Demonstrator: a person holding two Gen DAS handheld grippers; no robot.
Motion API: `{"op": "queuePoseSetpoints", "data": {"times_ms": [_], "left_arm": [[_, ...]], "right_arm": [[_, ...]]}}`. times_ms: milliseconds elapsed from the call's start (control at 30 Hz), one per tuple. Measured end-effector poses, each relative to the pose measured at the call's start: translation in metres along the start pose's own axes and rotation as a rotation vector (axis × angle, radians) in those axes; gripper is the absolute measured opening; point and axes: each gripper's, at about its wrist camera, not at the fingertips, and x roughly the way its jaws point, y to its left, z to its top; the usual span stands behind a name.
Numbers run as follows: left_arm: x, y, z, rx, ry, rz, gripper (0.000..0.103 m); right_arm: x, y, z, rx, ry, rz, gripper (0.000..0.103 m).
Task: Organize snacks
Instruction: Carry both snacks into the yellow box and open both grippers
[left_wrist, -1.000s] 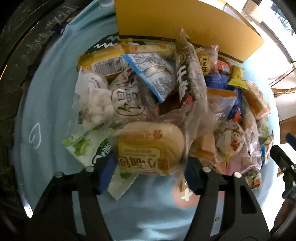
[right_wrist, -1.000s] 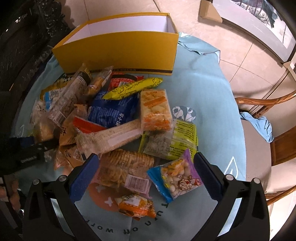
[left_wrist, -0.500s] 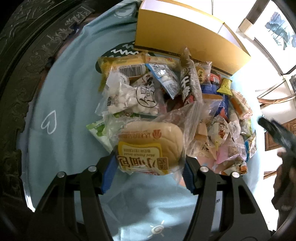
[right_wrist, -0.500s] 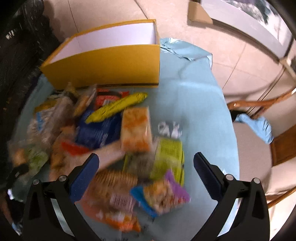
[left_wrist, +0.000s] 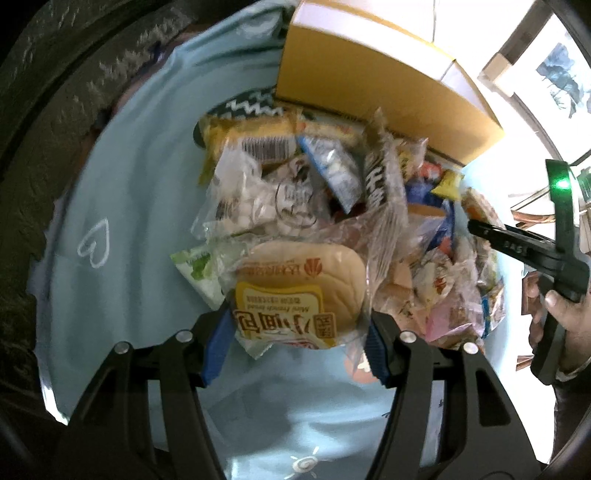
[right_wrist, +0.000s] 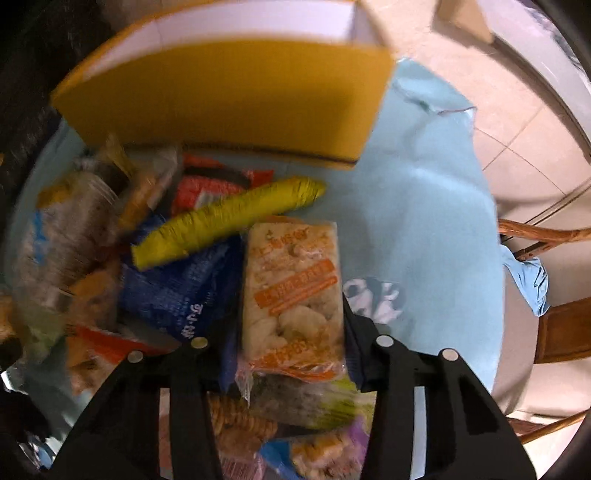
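Over the blue tablecloth (left_wrist: 122, 206), my left gripper (left_wrist: 297, 345) held the bagged bun (left_wrist: 299, 284) between its blue pads, one at each side of the wrapper, the pack clear of the snack heap (left_wrist: 332, 192) behind it. My right gripper (right_wrist: 291, 332) was closing on the orange rice-cracker pack (right_wrist: 291, 284), which lay between the fingers on top of other packets; whether the pads already pressed on it I could not tell, since its edges hid them.

To do this well, I judged I should let the right fingers close squarely on the long sides of the cracker pack, firm enough to hold but not to crush the brittle pieces, then lift straight up so the yellow stick packet (right_wrist: 229, 218) and blue bag (right_wrist: 184, 291) touching it were not dragged along. The left needed only to carry the soft bun over the wall of the yellow box (left_wrist: 384, 92) without squeezing harder, and the two hands had to keep apart on the way.

On the bun's yellow label I could read "Mini French Bread" upside down, above large Chinese characters. A barcode showed on a yellow packet (left_wrist: 251, 136) farther back. Print on the cracker pack was too blurred to read.
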Motion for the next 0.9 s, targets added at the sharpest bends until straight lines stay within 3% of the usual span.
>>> {"op": "queuePoseSetpoints", "data": {"times_ms": [267,500,633,800,900], "left_arm": [[-0.038,-0.015,0.023,0.045,-0.091,-0.020,0.062],[-0.054,-0.048,0.095,0.091,-0.189,-0.050,0.062],[-0.050,-0.069,0.164,0.087,-0.244,-0.066,0.062],[-0.001,-0.083,0.240,0.080,-0.186,-0.049,0.063],[0.030,-0.091,0.266,0.102,-0.152,-0.013,0.064]], "right_arm": [[-0.072,-0.034,-0.005,0.091,-0.139,0.166,0.047],[-0.103,-0.014,0.054,0.073,-0.261,0.265,0.047],[-0.095,-0.006,0.100,0.071,-0.310,0.266,0.047],[-0.052,-0.002,0.155,0.111,-0.296,0.254,0.047],[-0.021,-0.002,0.174,0.119,-0.257,0.219,0.048]]}}
